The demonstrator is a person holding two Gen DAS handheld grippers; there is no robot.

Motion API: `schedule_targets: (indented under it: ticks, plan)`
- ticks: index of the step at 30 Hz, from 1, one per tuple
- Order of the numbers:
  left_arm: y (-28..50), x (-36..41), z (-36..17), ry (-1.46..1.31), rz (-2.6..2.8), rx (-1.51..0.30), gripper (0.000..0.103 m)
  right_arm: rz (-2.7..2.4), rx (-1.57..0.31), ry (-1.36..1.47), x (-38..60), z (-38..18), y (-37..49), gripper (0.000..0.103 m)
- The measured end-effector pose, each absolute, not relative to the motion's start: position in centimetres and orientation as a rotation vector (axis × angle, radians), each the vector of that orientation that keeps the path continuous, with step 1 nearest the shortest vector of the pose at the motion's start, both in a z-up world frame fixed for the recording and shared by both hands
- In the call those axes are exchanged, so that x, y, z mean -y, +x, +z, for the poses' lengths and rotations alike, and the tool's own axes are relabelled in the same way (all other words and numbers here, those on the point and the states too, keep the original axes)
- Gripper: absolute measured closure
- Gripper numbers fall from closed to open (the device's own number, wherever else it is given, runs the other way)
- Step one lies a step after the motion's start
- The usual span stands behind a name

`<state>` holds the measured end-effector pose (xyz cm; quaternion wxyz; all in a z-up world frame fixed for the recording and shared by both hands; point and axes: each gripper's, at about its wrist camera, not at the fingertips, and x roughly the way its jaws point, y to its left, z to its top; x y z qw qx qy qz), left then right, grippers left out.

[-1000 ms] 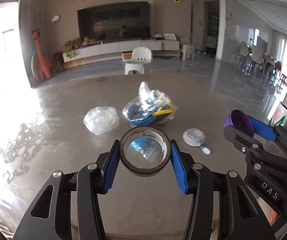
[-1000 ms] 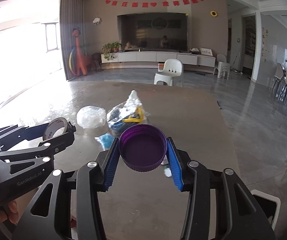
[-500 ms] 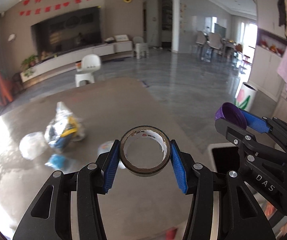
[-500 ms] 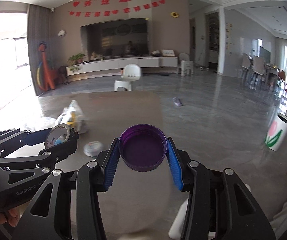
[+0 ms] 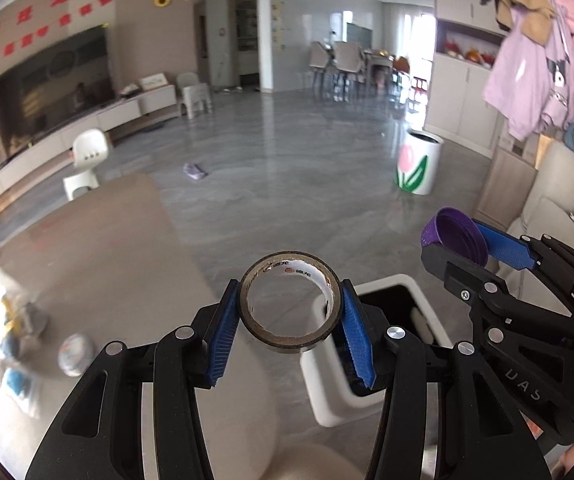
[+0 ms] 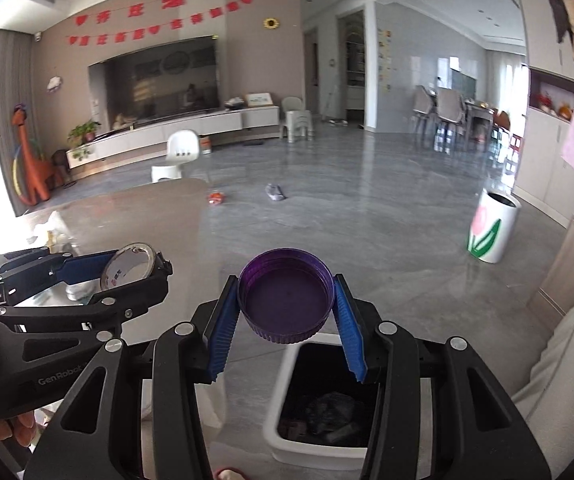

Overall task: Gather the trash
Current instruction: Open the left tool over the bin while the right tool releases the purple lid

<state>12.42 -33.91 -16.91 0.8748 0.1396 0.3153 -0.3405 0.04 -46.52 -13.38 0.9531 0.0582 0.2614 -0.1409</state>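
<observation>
Left tool (image 5: pixel 291 326) is clamped on a roll of tape (image 5: pixel 291 308), brown outside with a white printed inner core, nearly used up so it's basically a thin ring. Right tool (image 6: pixel 287 314) is squeezing a purple bottle cap (image 6: pixel 285 300), ribbed edge, hollow side facing up. Both are held up in the air past the tabletop (image 5: pixel 87 248) edge, right over a white trash bin (image 6: pixel 283 392) with a black liner on the floor. Some crumpled plastic bags (image 5: pixel 11 320) sit on the tabletop off to the left.
</observation>
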Motion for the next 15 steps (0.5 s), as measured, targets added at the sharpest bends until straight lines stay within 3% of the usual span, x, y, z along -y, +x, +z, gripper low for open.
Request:
schedule_targets:
  ticks: [15]
  plan:
    - [11.2,42.3,-20.9,0.38,-0.836,-0.777,0.053,-0.412,-0.584,0.144,52.6,-17.1,-3.2,0.056]
